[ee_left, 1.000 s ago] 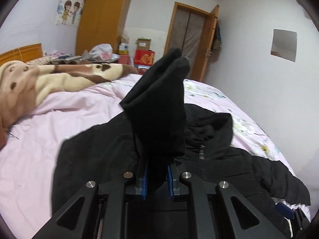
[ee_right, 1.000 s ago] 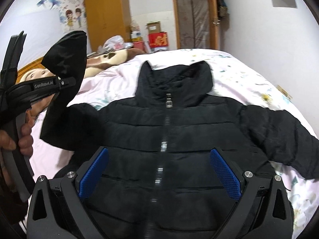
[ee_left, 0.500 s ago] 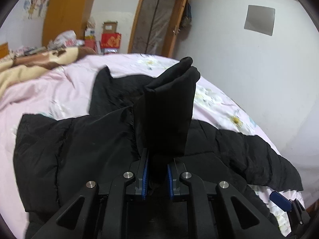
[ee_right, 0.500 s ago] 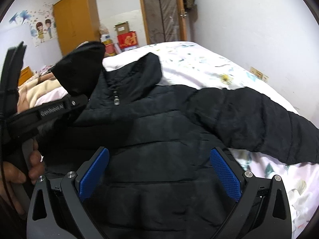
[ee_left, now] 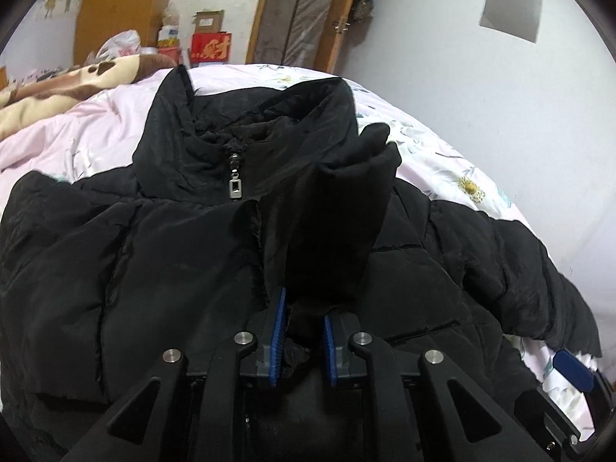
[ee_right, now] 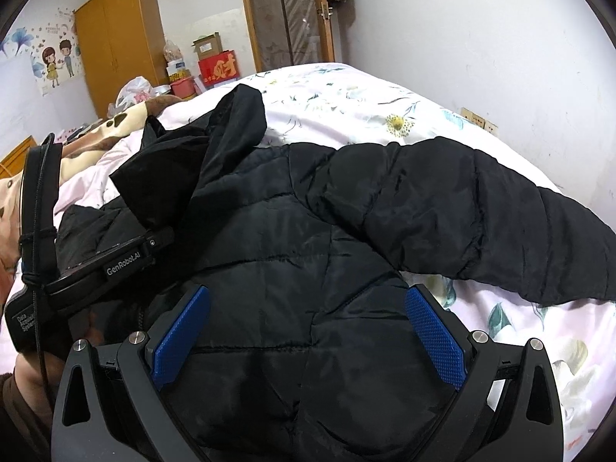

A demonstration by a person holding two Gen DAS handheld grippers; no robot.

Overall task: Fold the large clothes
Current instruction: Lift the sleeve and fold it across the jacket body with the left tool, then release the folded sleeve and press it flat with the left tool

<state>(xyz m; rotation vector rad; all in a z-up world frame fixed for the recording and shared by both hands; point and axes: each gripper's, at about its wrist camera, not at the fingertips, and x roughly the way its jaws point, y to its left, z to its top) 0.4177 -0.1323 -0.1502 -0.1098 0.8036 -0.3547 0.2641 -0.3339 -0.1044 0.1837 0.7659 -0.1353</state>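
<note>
The black quilted puffer jacket's sleeve cuff was laid across the chest by the left gripper, its jaws just opening around the cuff; full release was due next. The right gripper was held wide open, empty.

black claws, blue ribbed pads, silver screws

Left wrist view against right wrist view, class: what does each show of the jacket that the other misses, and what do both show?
Left only: the silver zip pull below the collar, and the cuff between the left gripper pads, which have just been opening. Right only: the other sleeve lying out across the floral sheet, under the open right gripper. Both: the black jacket, wardrobe and red box.
</note>
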